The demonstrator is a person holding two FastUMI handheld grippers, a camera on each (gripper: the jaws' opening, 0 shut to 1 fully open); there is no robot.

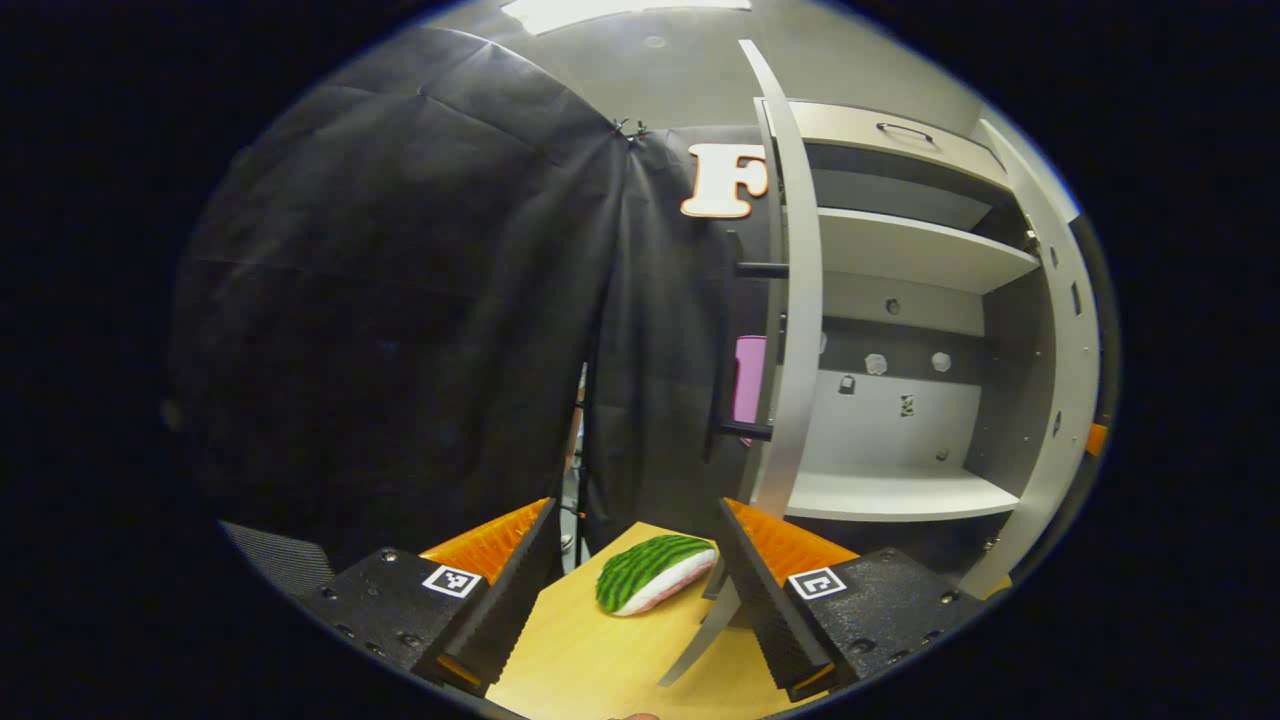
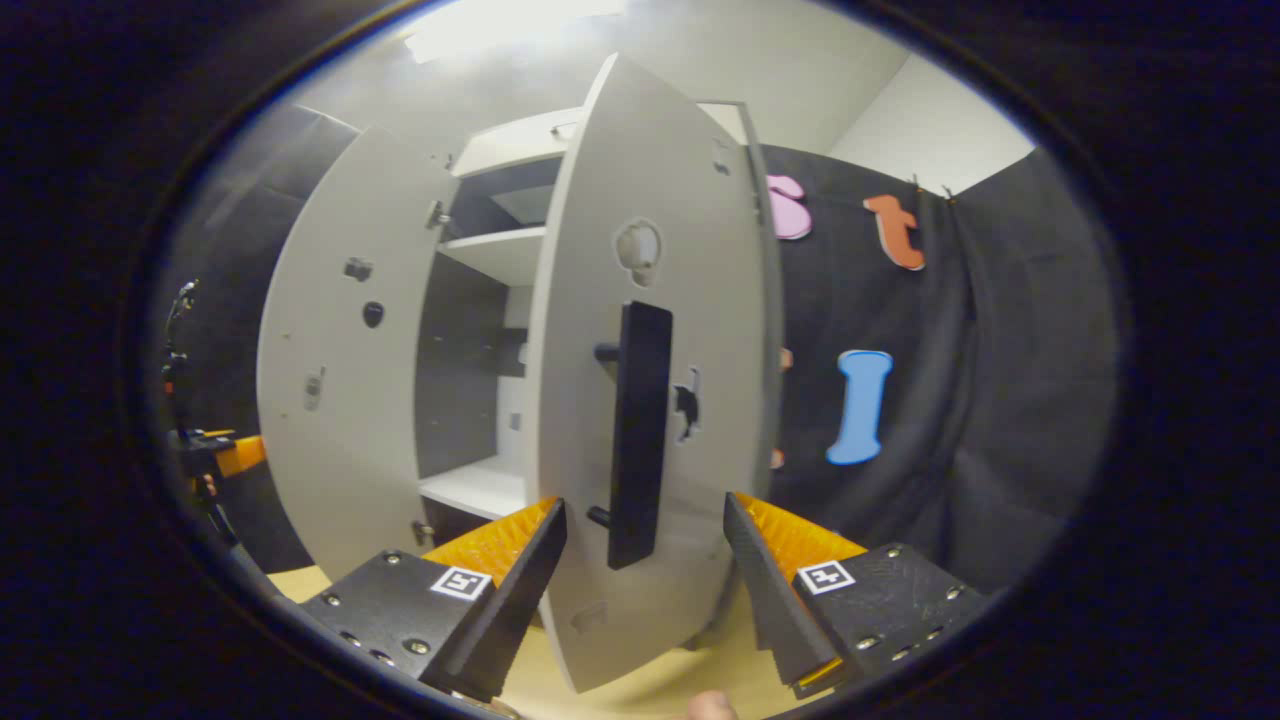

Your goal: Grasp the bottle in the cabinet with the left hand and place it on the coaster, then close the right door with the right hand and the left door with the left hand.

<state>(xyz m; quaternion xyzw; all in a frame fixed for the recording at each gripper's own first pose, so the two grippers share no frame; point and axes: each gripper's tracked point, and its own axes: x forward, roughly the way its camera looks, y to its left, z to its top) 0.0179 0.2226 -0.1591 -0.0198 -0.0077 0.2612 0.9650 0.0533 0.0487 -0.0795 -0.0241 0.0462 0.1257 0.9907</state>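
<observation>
Cabinet doors are standing open in both views, and we are judging that the step in hand is closing the right door with the right gripper.

In the right gripper view, the right door (image 2: 650, 400) is rising through the centre of the frame, pale grey, its outer face turned toward us. A dark upright handle (image 2: 640, 435) is sitting on it at the middle of the frame. The right gripper (image 2: 645, 560) is spreading its fingers wide at the bottom, one on each side of the handle's lower end, gripping nothing. To do this well, we are thinking a steady push on the door's face near the handle would swing it shut evenly, without pinching the handle.

The left door (image 2: 345, 370) is standing open at the left of that frame, with the cabinet (image 2: 480, 490) and its white shelves between the two doors.

In the left gripper view, the left gripper (image 1: 635, 575) is also holding its fingers wide and empty at the bottom. Between them, on the light wooden table (image 1: 590, 660), a green striped object with a white and pink underside (image 1: 655, 572) is lying. The shelves (image 1: 900, 490) at the right of the frame are looking bare. We cannot tell where the bottle or coaster is from these views.
</observation>
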